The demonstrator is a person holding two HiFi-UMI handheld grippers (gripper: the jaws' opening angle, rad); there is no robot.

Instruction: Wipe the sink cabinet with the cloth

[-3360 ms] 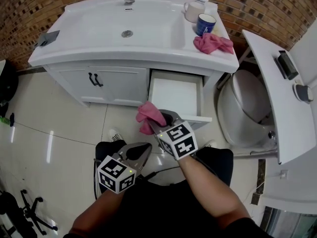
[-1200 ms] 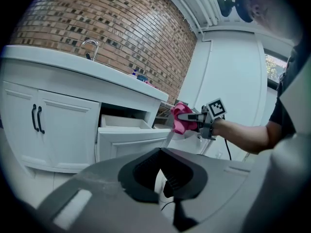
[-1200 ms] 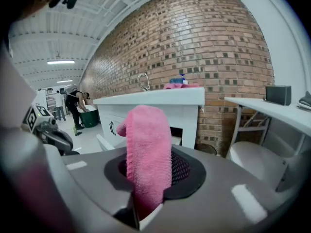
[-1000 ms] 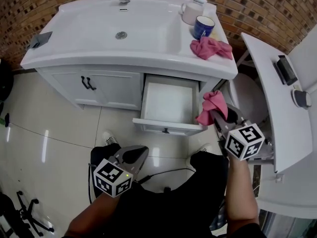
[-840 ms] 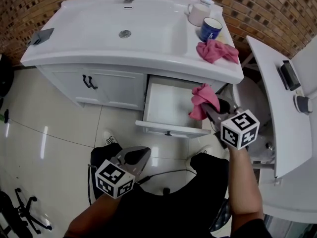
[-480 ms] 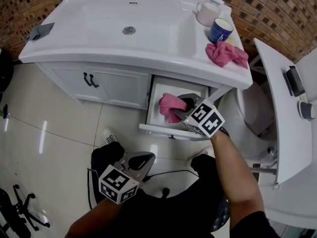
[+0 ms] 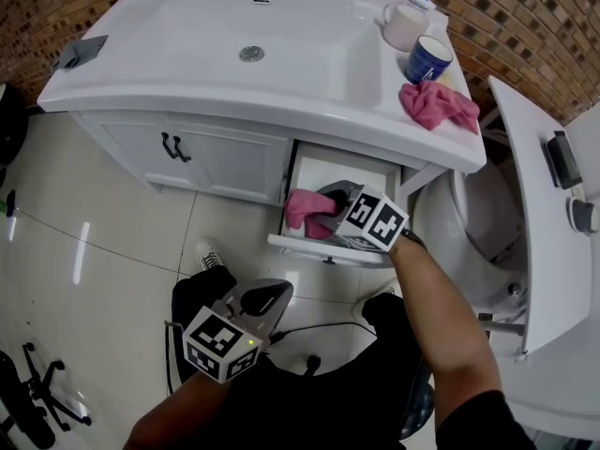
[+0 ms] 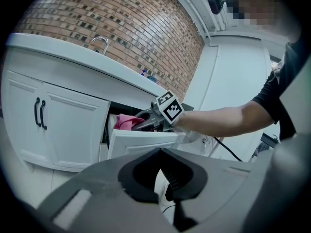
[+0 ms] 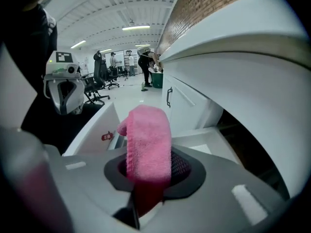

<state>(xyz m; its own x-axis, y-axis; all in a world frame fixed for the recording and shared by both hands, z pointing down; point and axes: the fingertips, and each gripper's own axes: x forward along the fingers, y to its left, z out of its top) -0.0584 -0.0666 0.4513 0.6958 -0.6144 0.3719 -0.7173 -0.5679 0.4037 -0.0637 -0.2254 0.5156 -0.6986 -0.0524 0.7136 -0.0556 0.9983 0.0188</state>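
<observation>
Down in the open drawer [image 7: 324, 248] of the sink cabinet [image 7: 220, 156] the right gripper [image 7: 328, 216] pinches the pink cloth [image 7: 304, 208] behind the drawer front, the left gripper [image 7: 270, 295] pressed together nearer, a second cloth [image 7: 437, 104] and blue mug [image 7: 428, 61] far right

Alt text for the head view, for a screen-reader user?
Seen from steeply above, the right hand-held gripper holds a crumpled pink cloth inside the open white drawer of a white sink cabinet. The left hand-held gripper hangs shut and empty lower down, over the tiled floor; a second pink cloth lies on the countertop.
</observation>
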